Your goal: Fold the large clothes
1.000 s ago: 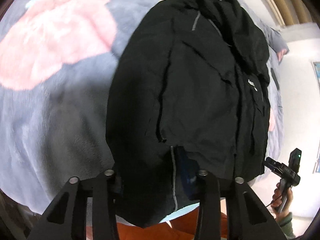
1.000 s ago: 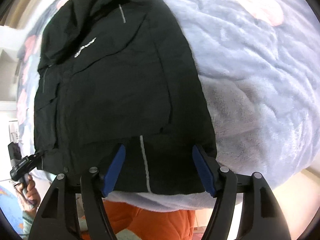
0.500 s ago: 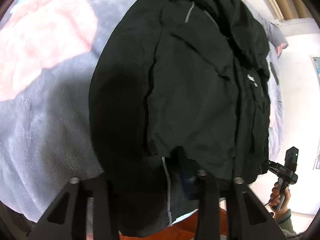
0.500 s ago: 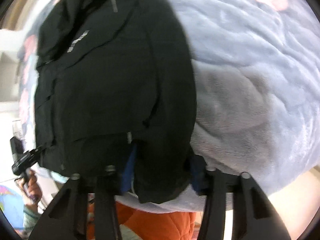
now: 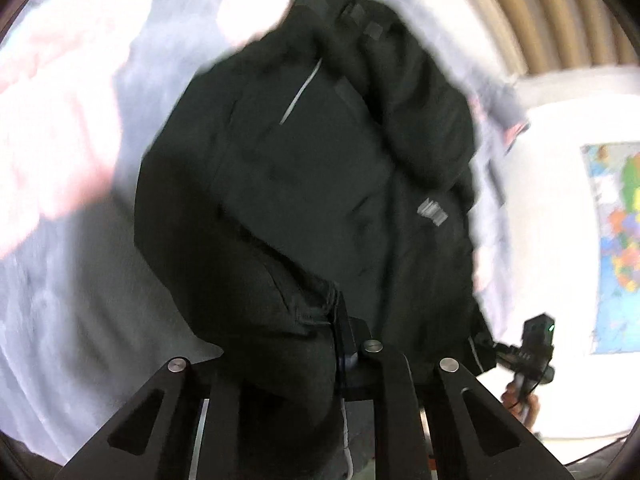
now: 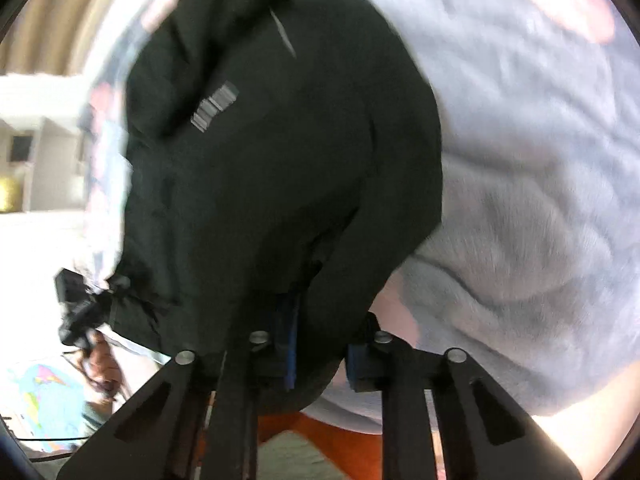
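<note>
The black jacket [image 5: 320, 184] is lying on the bed's grey blanket [image 6: 520, 160]. The left claw [image 5: 336, 344] and right claw [image 6: 320, 344], having just been closing, are pinching its near hem. Advised: keep both corners level while carrying the hem toward the collar.

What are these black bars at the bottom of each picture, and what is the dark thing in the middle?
The bars are a handheld gripper's fingers; a person holds one gripper in each hand, with a camera looking along them. One picture comes from the left gripper, the other from the right gripper. The dark thing is a black jacket lying on a grey fleece blanket with pink patches. Both grippers have just been closing and now pinch the jacket's near hem. The pictures are blurred.
</note>
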`<act>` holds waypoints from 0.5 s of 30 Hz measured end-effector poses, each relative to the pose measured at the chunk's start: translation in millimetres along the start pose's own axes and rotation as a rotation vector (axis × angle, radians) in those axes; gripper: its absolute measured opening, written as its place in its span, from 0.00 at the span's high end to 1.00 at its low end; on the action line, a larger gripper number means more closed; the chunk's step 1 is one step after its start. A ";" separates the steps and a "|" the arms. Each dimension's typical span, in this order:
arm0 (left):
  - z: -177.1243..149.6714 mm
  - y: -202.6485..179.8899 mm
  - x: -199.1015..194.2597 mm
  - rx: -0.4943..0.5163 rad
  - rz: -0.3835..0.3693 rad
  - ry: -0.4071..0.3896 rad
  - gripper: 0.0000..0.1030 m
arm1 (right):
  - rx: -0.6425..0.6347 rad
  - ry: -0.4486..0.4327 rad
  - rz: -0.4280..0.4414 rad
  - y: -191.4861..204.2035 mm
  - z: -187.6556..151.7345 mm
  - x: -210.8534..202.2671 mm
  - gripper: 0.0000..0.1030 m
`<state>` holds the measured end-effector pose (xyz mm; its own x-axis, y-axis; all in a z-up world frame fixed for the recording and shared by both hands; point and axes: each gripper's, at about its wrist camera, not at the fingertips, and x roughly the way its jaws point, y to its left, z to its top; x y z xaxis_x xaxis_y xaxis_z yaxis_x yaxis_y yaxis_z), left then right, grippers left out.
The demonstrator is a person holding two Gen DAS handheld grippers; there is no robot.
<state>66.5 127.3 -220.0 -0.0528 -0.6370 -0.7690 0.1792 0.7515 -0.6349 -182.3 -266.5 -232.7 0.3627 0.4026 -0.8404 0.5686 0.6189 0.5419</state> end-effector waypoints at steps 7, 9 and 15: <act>60.2 -44.3 -52.8 0.030 -0.096 -0.177 0.84 | -0.109 -0.124 0.070 46.5 56.0 -62.4 0.82; 81.4 -54.9 -65.0 0.039 -0.096 -0.221 0.84 | -0.133 -0.154 0.090 55.7 78.8 -75.9 0.82; 163.0 -78.3 -67.9 0.047 -0.092 -0.275 0.83 | -0.153 -0.256 0.191 90.2 175.0 -100.7 0.82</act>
<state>216.2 83.8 -105.9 0.1962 -0.7293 -0.6555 0.2318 0.6840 -0.6917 -38.4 -369.3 -99.9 0.6363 0.3510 -0.6869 0.3620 0.6505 0.6677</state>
